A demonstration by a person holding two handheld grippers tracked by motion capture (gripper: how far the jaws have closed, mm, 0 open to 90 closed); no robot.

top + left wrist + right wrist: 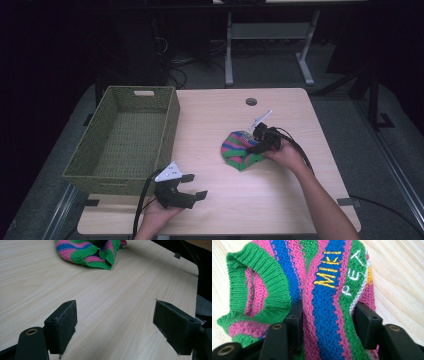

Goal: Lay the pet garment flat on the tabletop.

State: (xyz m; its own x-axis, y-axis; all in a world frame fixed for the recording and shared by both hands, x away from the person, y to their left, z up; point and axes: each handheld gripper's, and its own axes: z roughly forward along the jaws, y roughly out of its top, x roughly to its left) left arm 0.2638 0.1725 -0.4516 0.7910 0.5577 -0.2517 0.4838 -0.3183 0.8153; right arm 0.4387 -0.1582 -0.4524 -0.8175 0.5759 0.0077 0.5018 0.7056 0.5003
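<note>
now right gripper (327, 315) on striped knit (322, 272)

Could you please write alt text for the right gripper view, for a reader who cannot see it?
A bunched knitted garment in green, pink and blue stripes sits between the right gripper's two black jaws, which rise from the bottom edge and close in on a fold of it. Yellow and white stitched letters run along two stripes, and a pale wooden table lies beneath.

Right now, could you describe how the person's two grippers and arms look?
Both tools are black. The left gripper carries a light grey three-cornered plate on top, has two flat rectangular pads with a rough, felt-like face, a brass-coloured ring in its jaw arm, and a black cable trailing back. The right gripper has a similar plate and cable. Both forearms are bare, without sleeves.
</note>
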